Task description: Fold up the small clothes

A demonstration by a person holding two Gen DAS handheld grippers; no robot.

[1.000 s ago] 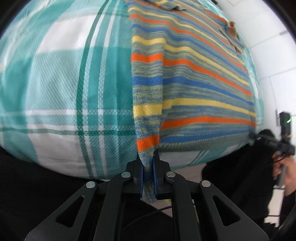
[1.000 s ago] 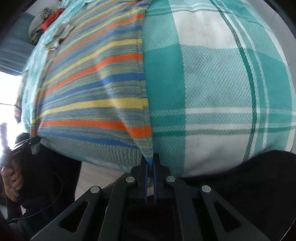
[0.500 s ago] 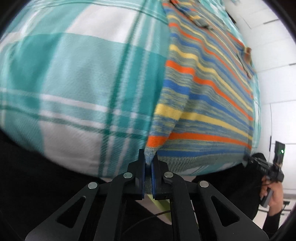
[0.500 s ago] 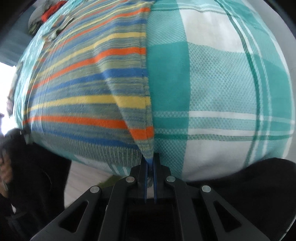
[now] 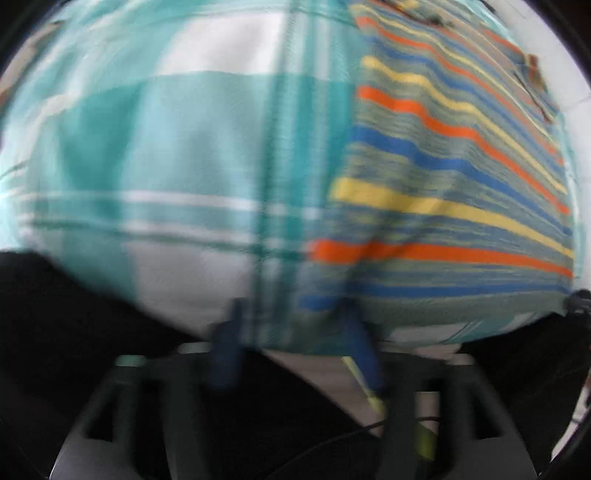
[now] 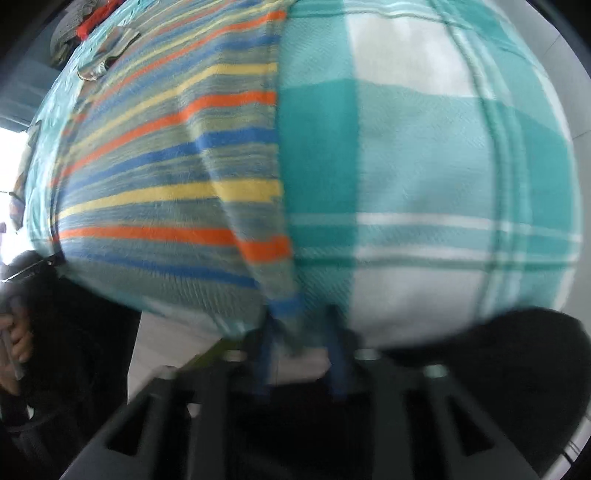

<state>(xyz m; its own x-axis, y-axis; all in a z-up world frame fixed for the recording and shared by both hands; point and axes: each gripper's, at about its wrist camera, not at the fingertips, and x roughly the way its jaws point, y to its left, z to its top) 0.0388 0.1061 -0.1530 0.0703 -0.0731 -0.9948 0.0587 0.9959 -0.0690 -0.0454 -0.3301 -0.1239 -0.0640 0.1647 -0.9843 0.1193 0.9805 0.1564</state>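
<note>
A knit garment striped in orange, yellow, blue and grey-green [image 5: 454,192] lies flat on a teal and white plaid cloth [image 5: 184,147]. It also shows in the right wrist view [image 6: 177,177]. My left gripper [image 5: 291,332] is open at the garment's near left hem corner, fingers [image 5: 227,343] apart either side of it. My right gripper [image 6: 301,332] is open at the near right hem corner, whose tip hangs between the blurred fingers [image 6: 264,347]. Both views are motion-blurred.
The plaid cloth [image 6: 424,166] covers the surface and drops over its near edge. The person's dark clothing [image 5: 66,332] is below it. A heap of other clothes [image 6: 85,26] lies at the far left in the right wrist view.
Both grippers were shut on the garment's hem corners; now both have opened and let go. The hem lies slack at the near edge.
</note>
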